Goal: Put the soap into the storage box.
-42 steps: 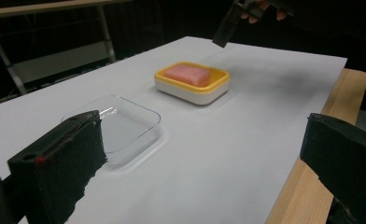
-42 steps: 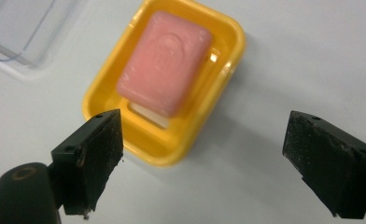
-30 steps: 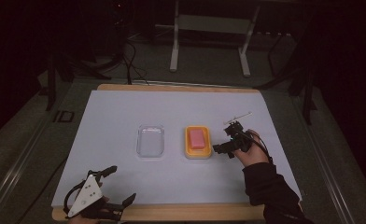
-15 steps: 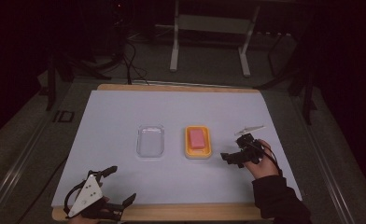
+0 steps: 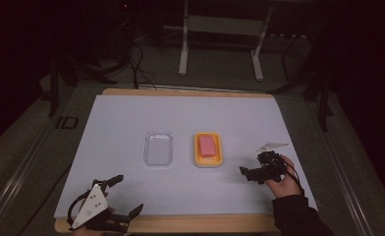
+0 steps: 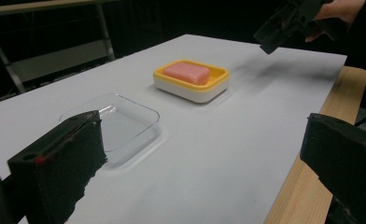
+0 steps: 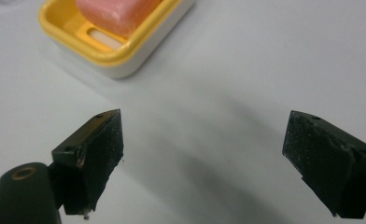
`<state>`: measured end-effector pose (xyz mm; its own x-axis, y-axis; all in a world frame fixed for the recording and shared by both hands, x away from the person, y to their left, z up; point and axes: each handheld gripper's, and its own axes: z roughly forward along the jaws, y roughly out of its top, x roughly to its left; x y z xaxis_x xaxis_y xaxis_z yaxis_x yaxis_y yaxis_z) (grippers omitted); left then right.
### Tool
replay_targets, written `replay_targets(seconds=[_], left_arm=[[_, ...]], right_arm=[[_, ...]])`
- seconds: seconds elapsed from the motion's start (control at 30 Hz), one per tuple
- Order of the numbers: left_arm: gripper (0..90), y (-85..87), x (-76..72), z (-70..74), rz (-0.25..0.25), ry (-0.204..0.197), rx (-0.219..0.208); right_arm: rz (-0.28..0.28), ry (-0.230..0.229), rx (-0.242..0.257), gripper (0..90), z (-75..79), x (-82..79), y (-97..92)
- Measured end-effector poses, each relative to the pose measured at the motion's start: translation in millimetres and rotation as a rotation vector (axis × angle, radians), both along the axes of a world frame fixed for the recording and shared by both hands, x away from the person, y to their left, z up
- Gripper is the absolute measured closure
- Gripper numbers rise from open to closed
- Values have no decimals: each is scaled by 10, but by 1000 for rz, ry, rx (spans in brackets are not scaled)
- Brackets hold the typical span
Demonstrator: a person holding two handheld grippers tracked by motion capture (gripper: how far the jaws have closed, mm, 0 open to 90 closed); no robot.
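Right tongs [image 5: 246, 172] agape beside soap dish [image 5: 208, 150]

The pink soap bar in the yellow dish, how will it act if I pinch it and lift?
The pink soap bar looks like a solid block, so probably stiff. Its smooth rounded edges suggest it may slip between the jaws. It lies loose in the yellow dish, so it should lift free, though the light-looking dish might shift if nudged. The right hand-held gripper stands open, short of it.
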<state>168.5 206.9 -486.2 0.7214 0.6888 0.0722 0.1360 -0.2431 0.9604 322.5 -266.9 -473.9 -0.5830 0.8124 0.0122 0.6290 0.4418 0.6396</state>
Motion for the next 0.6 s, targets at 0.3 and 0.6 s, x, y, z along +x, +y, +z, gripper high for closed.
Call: replay_targets(seconds=[0.3, 0.6], left_arm=[[2, 2, 0, 1, -2, 0, 0], [2, 3, 1, 2, -5, 1, 1]], right_arm=[[-7, -22, 28, 121, -10, -124, -98], [-16, -66, 24, 121, -87, -247, -106]])
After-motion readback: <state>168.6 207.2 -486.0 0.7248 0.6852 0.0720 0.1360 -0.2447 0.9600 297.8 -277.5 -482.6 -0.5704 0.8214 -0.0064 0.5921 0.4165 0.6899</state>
